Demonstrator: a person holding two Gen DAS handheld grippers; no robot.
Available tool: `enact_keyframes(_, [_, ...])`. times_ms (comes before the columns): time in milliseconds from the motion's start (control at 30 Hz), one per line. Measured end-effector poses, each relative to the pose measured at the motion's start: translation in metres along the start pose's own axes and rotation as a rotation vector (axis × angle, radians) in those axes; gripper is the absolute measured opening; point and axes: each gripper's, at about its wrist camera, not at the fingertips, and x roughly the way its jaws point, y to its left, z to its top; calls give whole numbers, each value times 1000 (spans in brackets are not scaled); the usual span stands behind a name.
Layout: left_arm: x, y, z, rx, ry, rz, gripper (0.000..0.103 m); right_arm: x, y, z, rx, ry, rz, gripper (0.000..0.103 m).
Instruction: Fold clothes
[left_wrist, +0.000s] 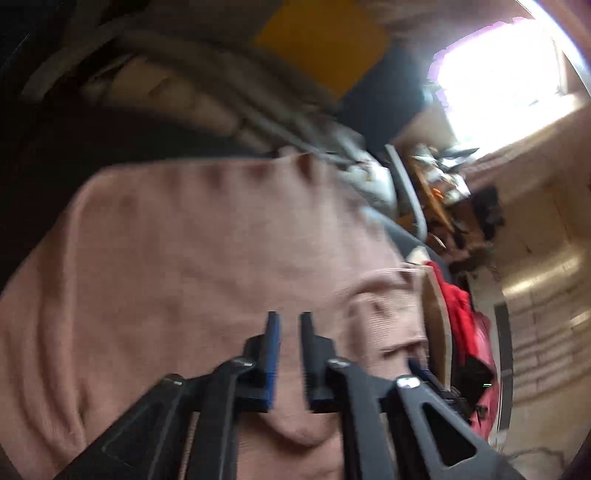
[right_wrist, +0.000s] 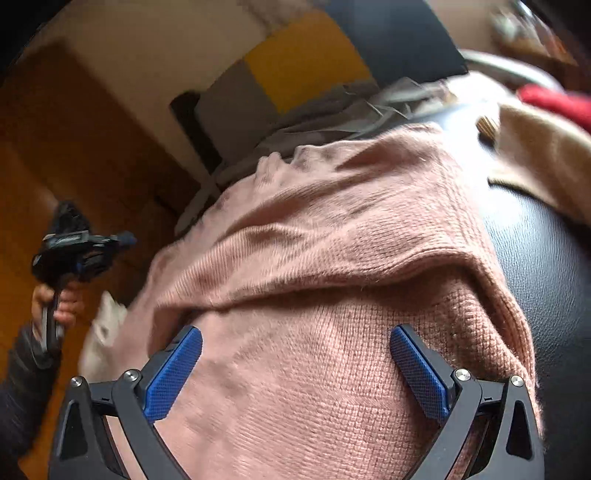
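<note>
A pink knitted sweater is lying spread over a black leather seat, filling most of both wrist views. Its knit is fuzzy and ribbed, and a thick fold is running across it from left to right, with a bunched, wrinkled edge at the far side. The right edge of the sweater is dropping along the curve of the seat, leaving bare black leather to its right.

The right claw is hovering just over the near part of the sweater with its blue pads spread wide, gripping nothing. The left claw is pointing down at the sweater with a narrow gap between its fingers; no cloth is caught in that gap. In the right wrist view that claw is hanging off the sweater's left edge in a person's hand, over open wooden floor.

To the right, a beige garment and a red garment are crowding the seat's edge. Grey cloth is lying just beyond the far edge.
</note>
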Motion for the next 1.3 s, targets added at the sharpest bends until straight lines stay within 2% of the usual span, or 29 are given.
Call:
enact_keyframes(67, [0, 17, -16, -44, -8, -84, 26, -3, -3, 2, 5, -1, -1, 103])
enact_keyframes(133, [3, 28, -31, -79, -2, -122, 38, -5, -6, 2, 22, -13, 17, 103])
enact_keyframes(267, [17, 38, -54, -106, 37, -120, 45, -5, -7, 2, 29, -21, 27, 103])
enact_keyframes(433, [11, 18, -63, 2, 1, -66, 49, -4, -4, 2, 18, -19, 14, 103])
enact_keyframes(467, [9, 13, -63, 23, -4, -40, 48, -4, -5, 2, 19, -19, 15, 103])
enact_keyframes(500, [9, 10, -63, 37, -11, -11, 41, -4, -5, 2, 20, -20, 16, 103])
enact_keyframes(533, [9, 6, -63, 49, -17, 12, 16, -4, -5, 2, 20, -20, 16, 103])
enact_keyframes(567, [9, 2, -61, 54, -20, 15, 2, -4, -5, 2, 21, -20, 16, 103])
enact_keyframes(633, [7, -4, -56, 62, -30, 18, 5, -4, -4, 3, 21, -17, 13, 103])
enact_keyframes(800, [-26, -8, -24, 72, -147, -31, 4, -6, 5, 16, 26, 34, -28, 103])
enact_keyframes(867, [-38, -4, -9, 75, -172, -26, 4, -12, 11, 27, -5, 8, -30, 103])
enact_keyframes(1033, [-35, -9, 26, 109, -162, 35, 4, -12, 20, 62, -93, -32, -76, 103])
enact_keyframes(1200, [-26, -6, 42, 99, -145, 92, 4, 25, 5, 96, -115, 18, -137, 103])
enact_keyframes(1300, [-29, 5, 44, 68, -181, 110, 4, 47, -5, 112, -108, 42, -171, 103])
